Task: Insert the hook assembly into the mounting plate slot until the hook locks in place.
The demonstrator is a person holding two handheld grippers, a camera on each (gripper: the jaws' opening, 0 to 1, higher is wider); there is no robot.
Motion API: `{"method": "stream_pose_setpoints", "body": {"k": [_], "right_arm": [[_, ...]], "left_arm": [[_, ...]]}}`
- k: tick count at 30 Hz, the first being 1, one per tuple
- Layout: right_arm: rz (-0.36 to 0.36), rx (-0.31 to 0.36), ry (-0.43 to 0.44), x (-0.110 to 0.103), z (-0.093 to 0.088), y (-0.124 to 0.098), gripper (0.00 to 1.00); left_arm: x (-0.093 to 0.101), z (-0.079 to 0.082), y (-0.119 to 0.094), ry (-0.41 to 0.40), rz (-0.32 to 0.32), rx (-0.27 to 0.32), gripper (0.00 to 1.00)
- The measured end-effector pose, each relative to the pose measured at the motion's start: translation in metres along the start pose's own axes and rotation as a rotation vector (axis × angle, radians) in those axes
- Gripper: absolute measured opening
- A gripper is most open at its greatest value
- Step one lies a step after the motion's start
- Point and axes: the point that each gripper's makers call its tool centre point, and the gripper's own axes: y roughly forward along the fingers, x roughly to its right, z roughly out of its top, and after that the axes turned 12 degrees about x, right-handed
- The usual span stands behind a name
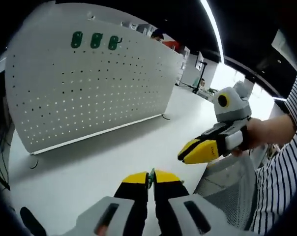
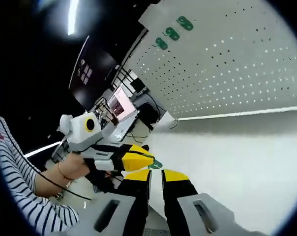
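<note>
The white perforated mounting plate stands upright on the table, with three green hooks in its top row. In the right gripper view the same plate and hooks appear tilted. My left gripper is shut on a small green hook assembly, low and well short of the plate. That hook also peeks out at the left gripper's yellow tip in the right gripper view. My right gripper has a narrow gap between its jaws with nothing in it; it hangs beside the left one.
The white table stretches from the grippers to the plate's foot rail. A person's striped sleeve and hand hold the right gripper. A mesh chair back is at the lower right. Desks and monitors stand beyond the table.
</note>
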Motion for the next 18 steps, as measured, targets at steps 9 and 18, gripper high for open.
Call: {"method": "stream_pose_setpoints", "body": {"k": [9,18], "right_arm": [[0.041,-0.040,-0.311,-0.026,-0.007,0.011,0.15],[0.047,-0.105,-0.461,-0.030,-0.020,0.020,0.15]], "left_arm": [[0.000,-0.005,0.001,-0.422,0.035,0.019,0.01],[0.018,-0.006,-0.001,-0.443,0.004,0.010,0.01]]}}
